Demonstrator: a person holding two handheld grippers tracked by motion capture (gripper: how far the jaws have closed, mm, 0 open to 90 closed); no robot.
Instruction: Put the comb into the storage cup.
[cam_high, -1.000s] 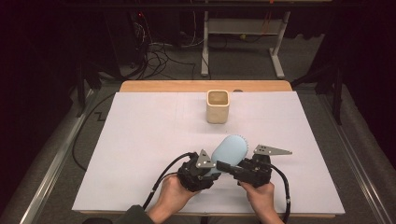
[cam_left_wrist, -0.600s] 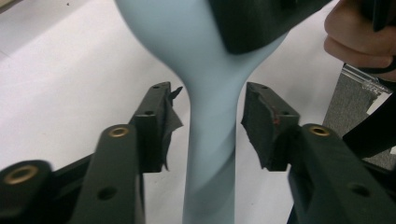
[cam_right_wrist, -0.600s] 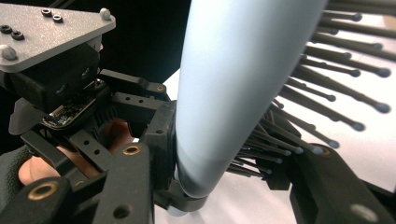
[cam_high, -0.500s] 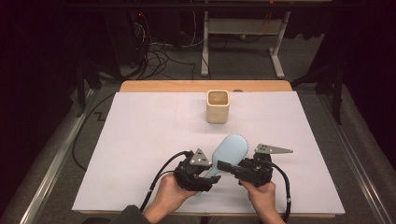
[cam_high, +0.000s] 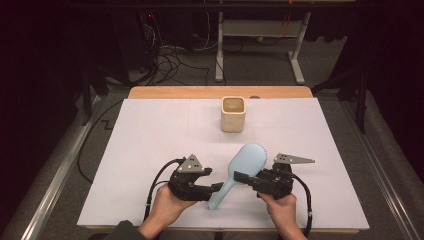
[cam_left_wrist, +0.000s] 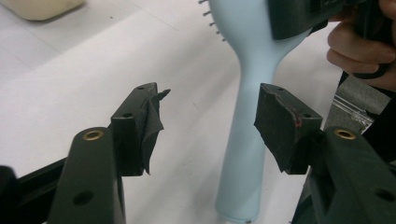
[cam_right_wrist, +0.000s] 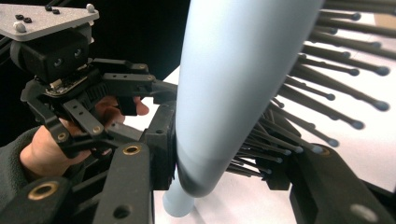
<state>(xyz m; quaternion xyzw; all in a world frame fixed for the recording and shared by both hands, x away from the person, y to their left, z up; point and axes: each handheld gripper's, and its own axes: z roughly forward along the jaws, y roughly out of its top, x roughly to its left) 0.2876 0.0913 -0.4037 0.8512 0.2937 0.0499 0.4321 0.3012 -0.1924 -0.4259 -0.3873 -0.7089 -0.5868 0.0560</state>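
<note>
- Since the earlier frame the left tongs (cam_high: 218, 187) have let go of the hairbrush (cam_high: 241, 166) handle and drawn leftward; their jaws have just been opening, standing apart and touching nothing.
- The right tongs (cam_high: 241, 178) clamp the brush head, above the white tabletop (cam_high: 150, 130).
- A cream cup (cam_high: 233, 114) stands behind.

A pale blue hairbrush (cam_high: 239, 170) with dark bristles, a cream cup (cam_high: 233, 113), a white table (cam_high: 140, 145).
</note>
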